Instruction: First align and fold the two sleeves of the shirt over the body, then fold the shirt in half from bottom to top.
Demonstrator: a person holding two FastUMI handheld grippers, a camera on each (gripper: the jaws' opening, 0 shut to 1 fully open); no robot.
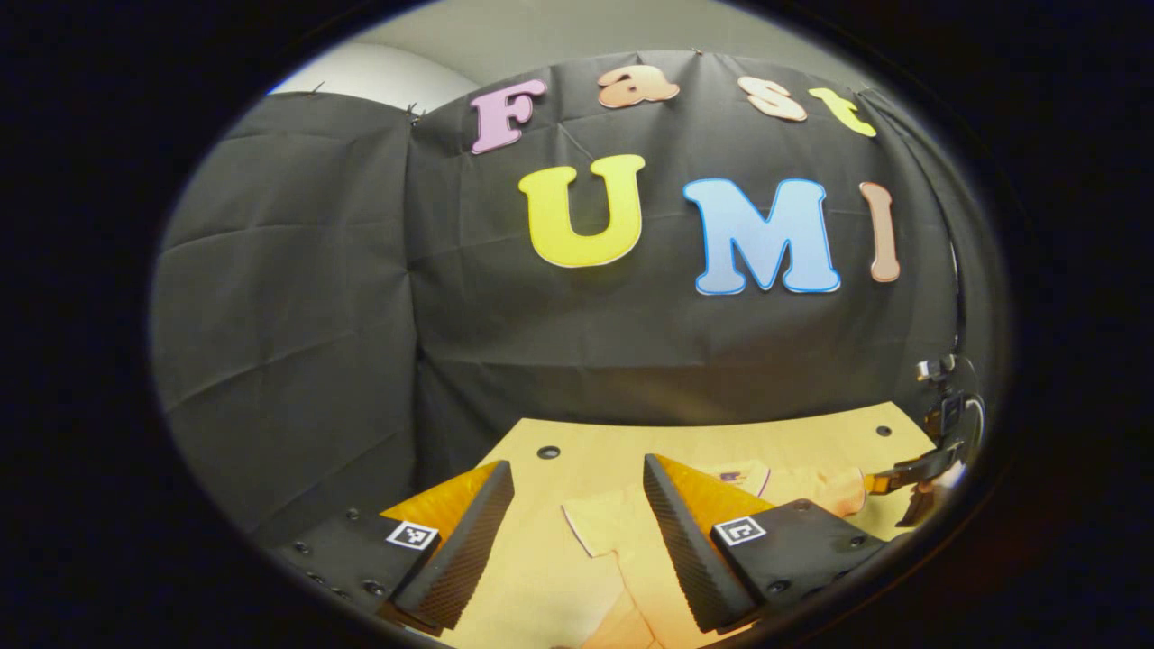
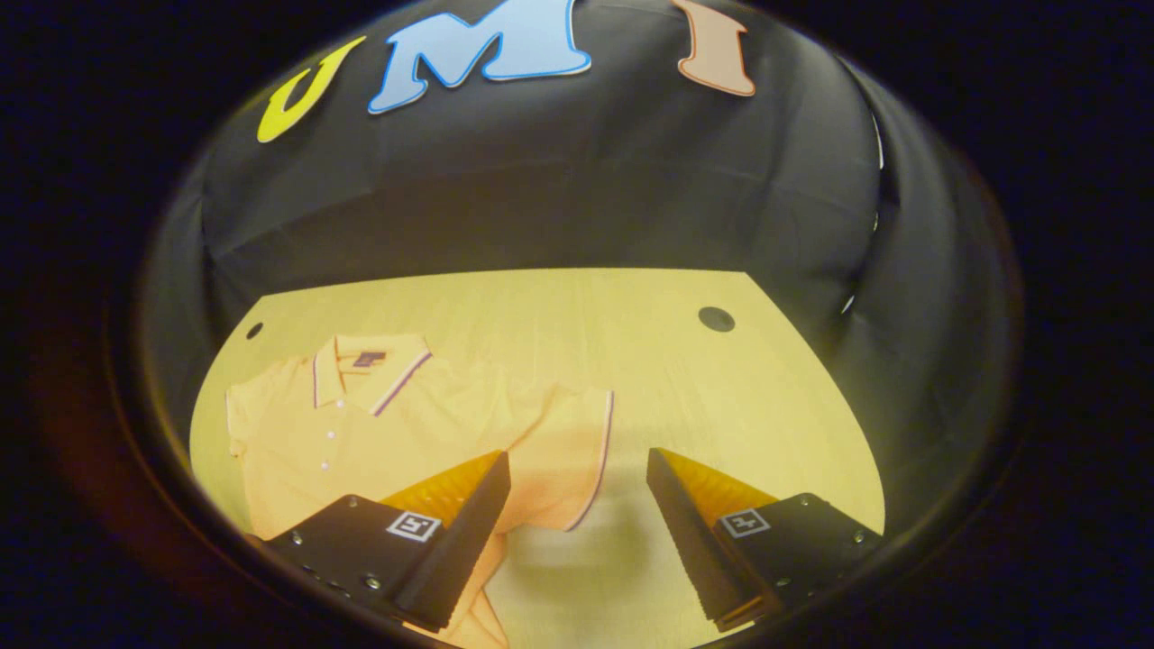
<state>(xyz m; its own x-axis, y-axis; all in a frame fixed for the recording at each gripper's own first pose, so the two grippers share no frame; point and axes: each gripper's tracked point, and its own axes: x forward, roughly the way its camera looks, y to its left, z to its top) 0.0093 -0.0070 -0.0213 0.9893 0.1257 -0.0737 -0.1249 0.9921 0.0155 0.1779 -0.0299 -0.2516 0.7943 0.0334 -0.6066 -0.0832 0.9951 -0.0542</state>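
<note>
A yellow polo shirt [image 2: 379, 433] lies flat and face up on the wooden table [image 2: 559, 315], its collar [image 2: 361, 365] toward the far wall. One short sleeve [image 2: 572, 451] with a striped cuff spreads out to the side, under my right gripper [image 2: 578, 455], which hovers open with the cuff edge between its fingers. My left gripper [image 1: 577, 465] is open too, over the other sleeve [image 1: 595, 532], with the collar [image 1: 748, 473] just beyond. The right gripper [image 1: 929, 473] also shows at the far right of the left gripper view, low over the shirt.
Black cloth walls close the booth behind and on both sides of the table. Small round holes [image 2: 716, 318] mark the tabletop near its far corners. Bare wood stretches beyond the shirt [image 2: 631, 361] and on its right.
</note>
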